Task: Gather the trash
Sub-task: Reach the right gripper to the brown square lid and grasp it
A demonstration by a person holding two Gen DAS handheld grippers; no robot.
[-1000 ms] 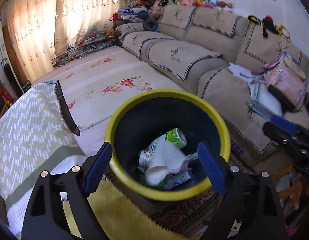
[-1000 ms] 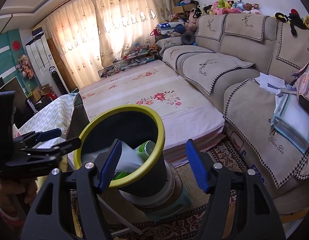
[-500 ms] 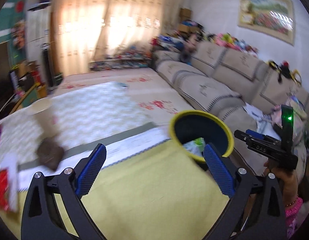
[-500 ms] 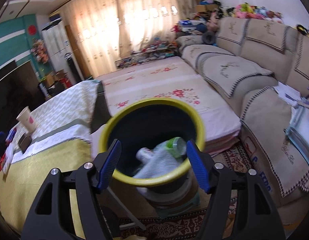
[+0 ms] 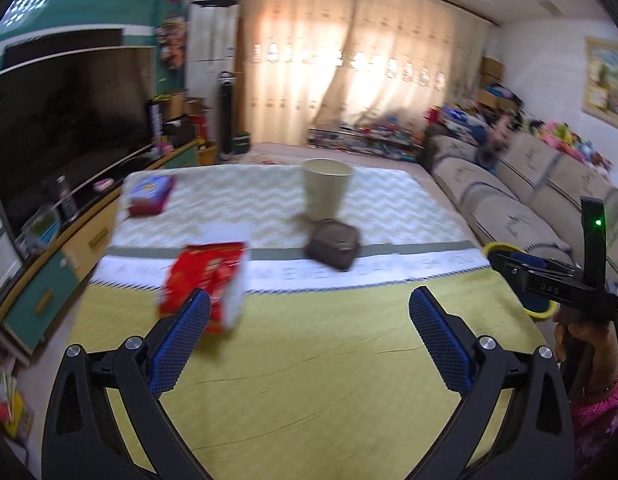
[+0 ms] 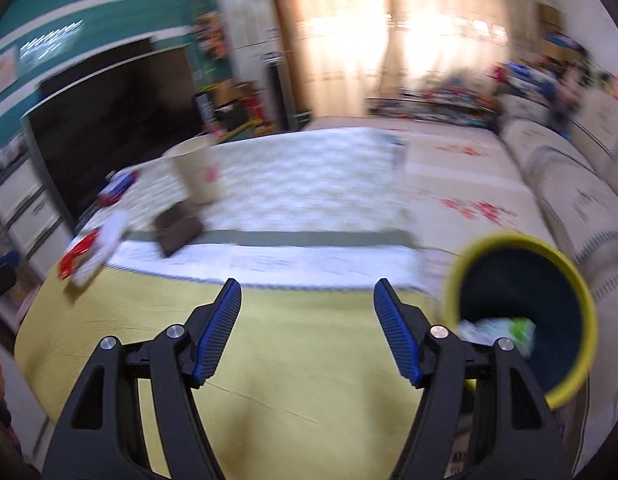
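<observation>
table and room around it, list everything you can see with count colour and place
table cover: 1, yellow near, white chevron far, under all items
red packet: 1, red and white, left on table
dark box: 1, brown, mid table
paper cup: 1, cream, upright behind dark box
flat box: 1, blue and red, far left
trash bin: 1, yellow rim, dark inside, right of table, litter in it
tv: 1, black, left wall
sofa: 1, beige, right
curtains: cream, far window
left gripper: black, blue pads, open, empty
right gripper: same, open, empty
</observation>
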